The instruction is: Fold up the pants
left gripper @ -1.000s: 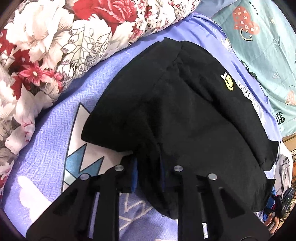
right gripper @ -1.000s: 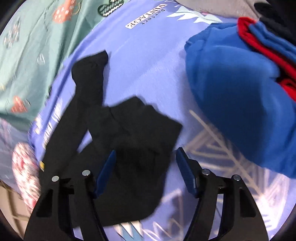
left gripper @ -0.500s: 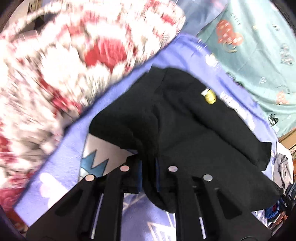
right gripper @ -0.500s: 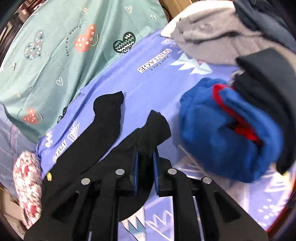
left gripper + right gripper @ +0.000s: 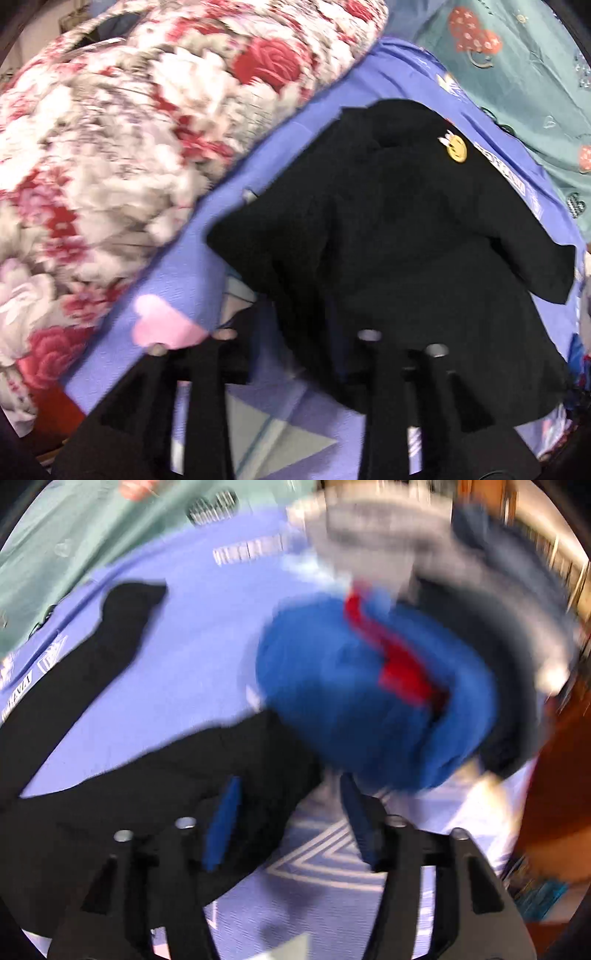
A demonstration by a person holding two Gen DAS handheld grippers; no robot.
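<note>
Black pants (image 5: 399,236) with a yellow smiley patch (image 5: 456,149) lie bunched on a purple bedsheet (image 5: 310,122). My left gripper (image 5: 295,332) is open, its fingers spread, with the pants' near edge draped between them. In the blurred right wrist view the pants (image 5: 140,786) lie with one leg (image 5: 110,627) stretched away. My right gripper (image 5: 290,794) is open, its blue pads (image 5: 221,823) wide apart over the other leg's end.
A red and white floral quilt (image 5: 129,129) lies along the left. A teal patterned sheet (image 5: 517,66) lies beyond the purple one. A folded blue and red garment (image 5: 369,686) and dark and grey clothes (image 5: 498,602) are piled to the right of the pants.
Both grippers were shut on the pants half a second ago and have opened, letting go. The left view has swung towards the quilt; the right gripper moved nearer the blue garment.
</note>
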